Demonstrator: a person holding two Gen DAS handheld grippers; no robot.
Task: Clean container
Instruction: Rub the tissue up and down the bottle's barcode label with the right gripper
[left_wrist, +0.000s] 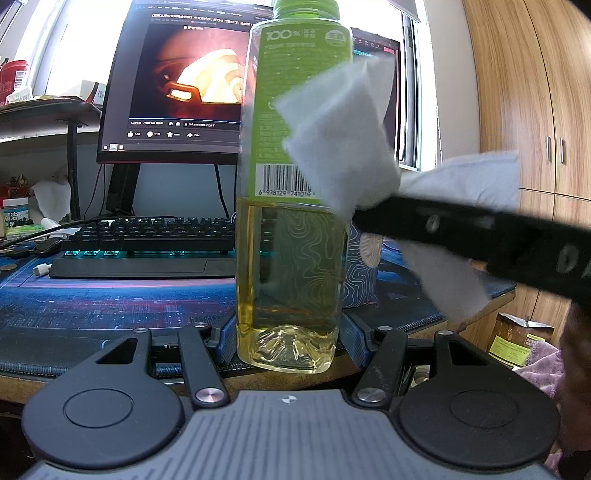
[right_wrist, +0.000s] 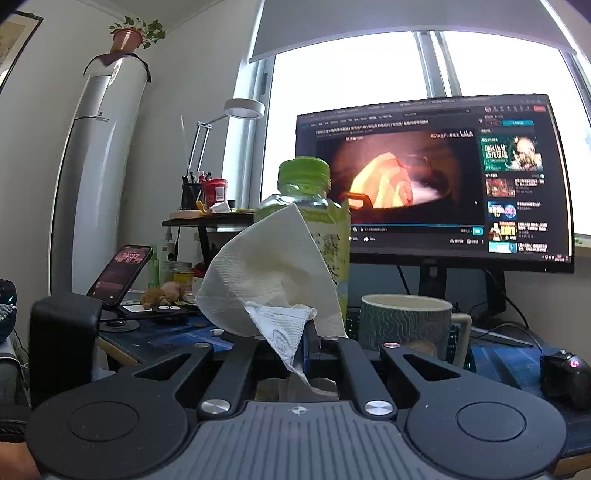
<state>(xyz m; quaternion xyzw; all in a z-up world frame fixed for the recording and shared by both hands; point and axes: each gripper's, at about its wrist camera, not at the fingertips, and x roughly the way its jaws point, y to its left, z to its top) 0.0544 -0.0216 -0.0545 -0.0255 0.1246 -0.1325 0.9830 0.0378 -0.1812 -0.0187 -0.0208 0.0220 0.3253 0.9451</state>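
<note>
A clear plastic bottle with a green cap, green label and yellow liquid in its lower half stands upright in my left gripper, which is shut on its base. A white paper towel lies against the bottle's right side. My right gripper reaches in from the right of the left wrist view, shut on that towel. In the right wrist view the paper towel is pinched in my right gripper and covers the front of the bottle.
A monitor playing a video and a black keyboard stand behind the bottle on a blue desk mat. A patterned mug and a mouse sit to the right. A phone on a stand is at the left.
</note>
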